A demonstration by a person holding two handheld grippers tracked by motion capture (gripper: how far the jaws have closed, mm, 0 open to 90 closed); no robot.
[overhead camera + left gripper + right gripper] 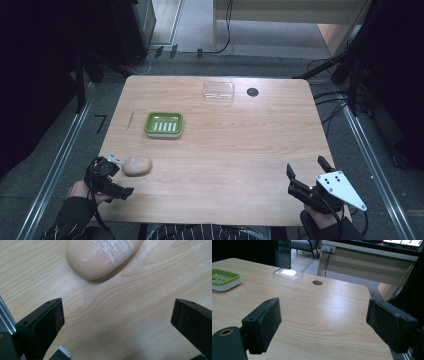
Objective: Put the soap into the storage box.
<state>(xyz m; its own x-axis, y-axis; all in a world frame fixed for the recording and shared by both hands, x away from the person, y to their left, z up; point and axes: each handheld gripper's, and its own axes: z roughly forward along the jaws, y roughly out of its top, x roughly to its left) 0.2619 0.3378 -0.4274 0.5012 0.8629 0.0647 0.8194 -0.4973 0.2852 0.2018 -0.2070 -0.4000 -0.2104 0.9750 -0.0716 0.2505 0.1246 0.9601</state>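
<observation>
Near the left front corner of the pale wood-grain surface (225,145), the smooth, rounded beige soap bar (137,166) is lying untouched, chalky white streaks on its top. Left gripper (116,176) is hovering just beside it, jaws spread wide, nothing between them. Green slotted plastic soap dish (164,124) is sitting empty farther back, so grasp and transfer look still ahead. Right gripper (306,173) is idling, jaws wide, near the right front corner.

Soap bar (137,166): one piece, oval with rounded ends, pale peach-tan, smooth and matt. The upper face carries whitish, chalky scuff streaks, seen close in the left gripper view (100,255). It lies flat on its broad face, long axis running 3 to 9 o'clock, on the worktop (225,150) toward 8 o'clock, near the edge.
</observation>
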